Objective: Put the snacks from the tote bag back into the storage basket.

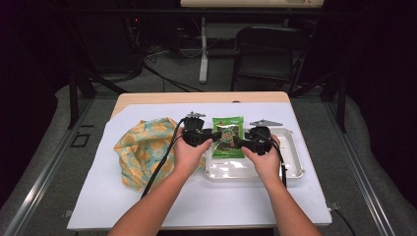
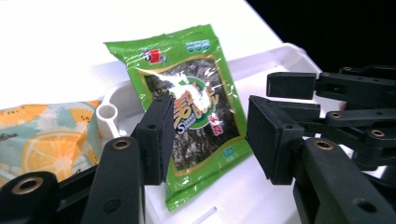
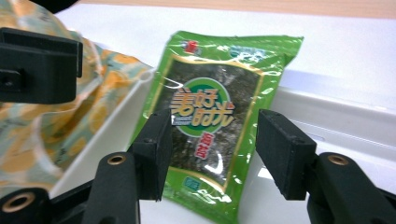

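One green snack packet [image 1: 227, 136] lies on the white tray [image 1: 295, 164] near the middle of the surface [image 1: 206, 206], its top end over the tray's far rim. I judge it light, thin and a little crackly, with slippery foil and brittle seaweed inside, so the flat sealed side edges are the best place to hold. The left tool [image 2: 205, 135] has its jaws wide apart, one on each side of the packet's lower part, and the pads do not press on it. The right tool [image 3: 212, 151] also stands open around the packet. A fruit-print cloth bag [image 1: 142, 150] lies toward the left edge.
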`<state>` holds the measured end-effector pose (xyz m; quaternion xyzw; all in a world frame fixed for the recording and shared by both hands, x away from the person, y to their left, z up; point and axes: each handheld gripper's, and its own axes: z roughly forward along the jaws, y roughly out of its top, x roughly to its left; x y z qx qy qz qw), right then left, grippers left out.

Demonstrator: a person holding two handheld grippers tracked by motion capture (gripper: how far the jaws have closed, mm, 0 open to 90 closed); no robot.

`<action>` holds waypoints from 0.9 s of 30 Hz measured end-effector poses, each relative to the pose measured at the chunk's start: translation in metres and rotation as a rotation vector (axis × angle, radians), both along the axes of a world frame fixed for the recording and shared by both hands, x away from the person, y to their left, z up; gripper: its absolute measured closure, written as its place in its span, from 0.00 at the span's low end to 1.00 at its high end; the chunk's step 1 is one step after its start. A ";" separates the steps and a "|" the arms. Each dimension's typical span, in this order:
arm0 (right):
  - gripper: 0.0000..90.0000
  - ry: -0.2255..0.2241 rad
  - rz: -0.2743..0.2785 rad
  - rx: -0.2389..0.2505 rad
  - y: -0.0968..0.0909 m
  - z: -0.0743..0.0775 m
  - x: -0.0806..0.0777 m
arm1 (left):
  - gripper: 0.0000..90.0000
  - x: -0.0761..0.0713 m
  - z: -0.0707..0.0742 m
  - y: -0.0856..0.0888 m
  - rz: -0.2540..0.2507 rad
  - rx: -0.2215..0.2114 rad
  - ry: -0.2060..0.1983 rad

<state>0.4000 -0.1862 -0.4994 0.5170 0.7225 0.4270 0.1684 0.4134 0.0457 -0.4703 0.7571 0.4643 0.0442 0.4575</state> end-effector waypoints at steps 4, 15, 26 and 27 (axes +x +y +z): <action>0.51 -0.017 0.022 -0.006 0.004 0.006 -0.007 | 0.58 -0.009 0.009 0.008 -0.022 0.007 -0.021; 0.51 -0.041 0.082 -0.009 0.018 0.013 -0.021 | 0.58 -0.029 0.019 0.053 0.008 0.055 -0.075; 0.51 -0.047 0.145 -0.003 0.031 0.013 -0.028 | 0.58 -0.052 0.009 0.104 0.053 0.076 -0.065; 0.51 -0.053 0.160 -0.002 0.032 0.013 -0.028 | 0.58 -0.055 0.007 0.108 0.062 0.081 -0.071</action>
